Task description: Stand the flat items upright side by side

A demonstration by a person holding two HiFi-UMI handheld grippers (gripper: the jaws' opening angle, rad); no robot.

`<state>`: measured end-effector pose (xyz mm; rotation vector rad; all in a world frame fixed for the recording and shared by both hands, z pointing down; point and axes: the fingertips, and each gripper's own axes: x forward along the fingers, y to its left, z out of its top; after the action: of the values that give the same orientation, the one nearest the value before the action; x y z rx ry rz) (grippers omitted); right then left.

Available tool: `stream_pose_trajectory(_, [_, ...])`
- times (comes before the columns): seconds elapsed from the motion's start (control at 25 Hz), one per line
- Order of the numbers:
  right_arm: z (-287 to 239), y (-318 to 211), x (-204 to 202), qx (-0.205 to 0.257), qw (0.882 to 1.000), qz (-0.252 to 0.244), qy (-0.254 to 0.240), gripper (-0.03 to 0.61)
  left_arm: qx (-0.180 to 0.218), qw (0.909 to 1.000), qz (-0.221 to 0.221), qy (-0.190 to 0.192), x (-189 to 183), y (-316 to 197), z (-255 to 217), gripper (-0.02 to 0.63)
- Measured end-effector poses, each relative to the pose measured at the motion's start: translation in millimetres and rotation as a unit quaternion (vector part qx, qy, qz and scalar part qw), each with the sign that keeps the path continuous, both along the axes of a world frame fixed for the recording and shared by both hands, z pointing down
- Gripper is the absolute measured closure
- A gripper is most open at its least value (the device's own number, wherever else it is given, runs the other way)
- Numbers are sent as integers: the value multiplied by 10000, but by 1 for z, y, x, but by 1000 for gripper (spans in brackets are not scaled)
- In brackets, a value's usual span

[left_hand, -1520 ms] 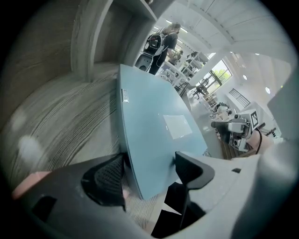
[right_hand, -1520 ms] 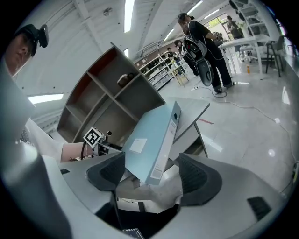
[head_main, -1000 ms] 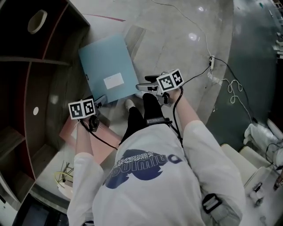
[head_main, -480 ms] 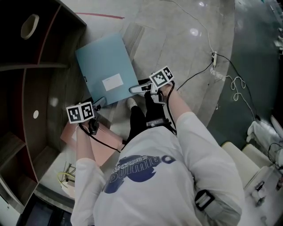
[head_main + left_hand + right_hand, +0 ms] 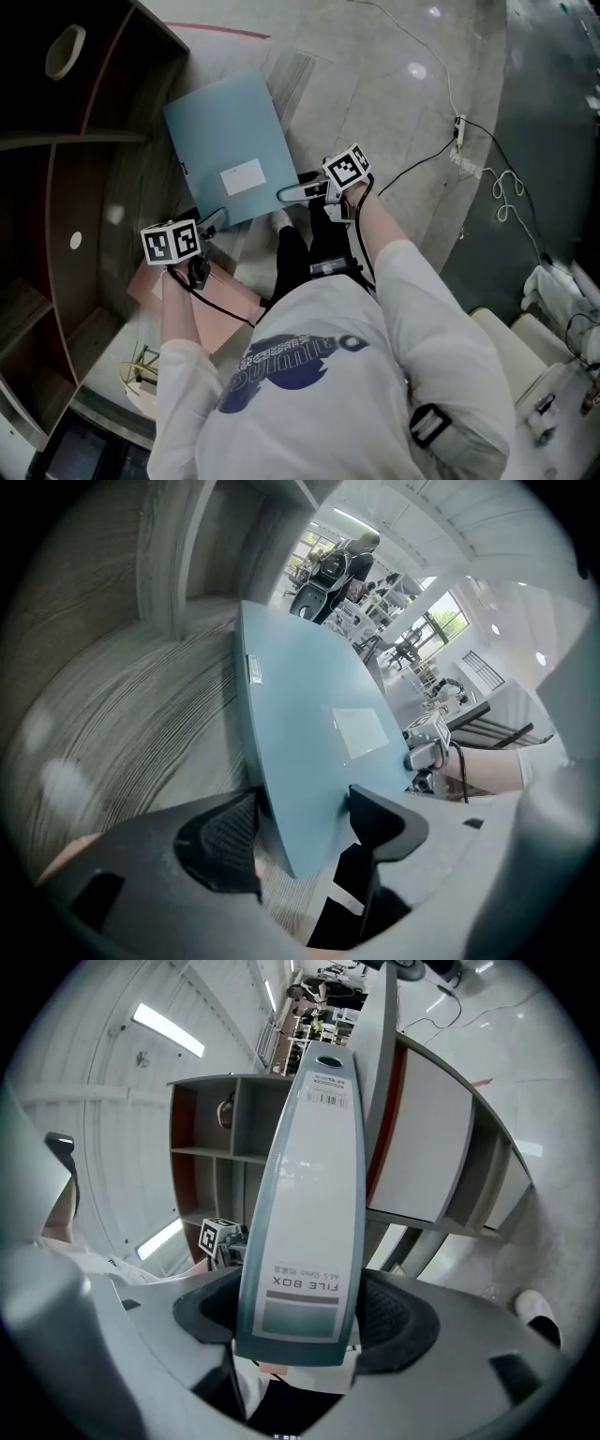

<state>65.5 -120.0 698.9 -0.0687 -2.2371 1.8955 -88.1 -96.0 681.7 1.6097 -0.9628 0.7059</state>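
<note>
File box (image 5: 225,150), blue: long axis runs to the far side. Left hand-held gripper (image 5: 305,822) pinches its near corner; right hand-held gripper (image 5: 295,1321), jaws just closing, clasps its spine.

Head view steeply downward; both gripper views close along one file box (image 5: 230,150)

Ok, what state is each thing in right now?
Light blue plastic file box: tilted, not yet upright.
Left claw: shut on the box's lower corner.
Right claw: just been closing on the box's spine, pads against it.
Pink flat folder: lying flat on the floor.
</note>
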Motion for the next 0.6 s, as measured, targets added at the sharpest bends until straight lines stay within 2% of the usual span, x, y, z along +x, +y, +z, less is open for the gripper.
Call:
stream_pose_trajectory(0.08, [-3,0,-1,7,9999,-73,-71,262,21,10000,1,-10,0,-1,0,302])
stream_pose_trajectory(0.4, [-8,4,-4,-100,9997,-168,-158,272,151,9999,18,-76,-2,0,-3,311])
stream_pose_trajectory(0.6, [-7,-1,-2,142,9997,-216,-15,273,208,9998,2,-73,-2,-2,-5,318])
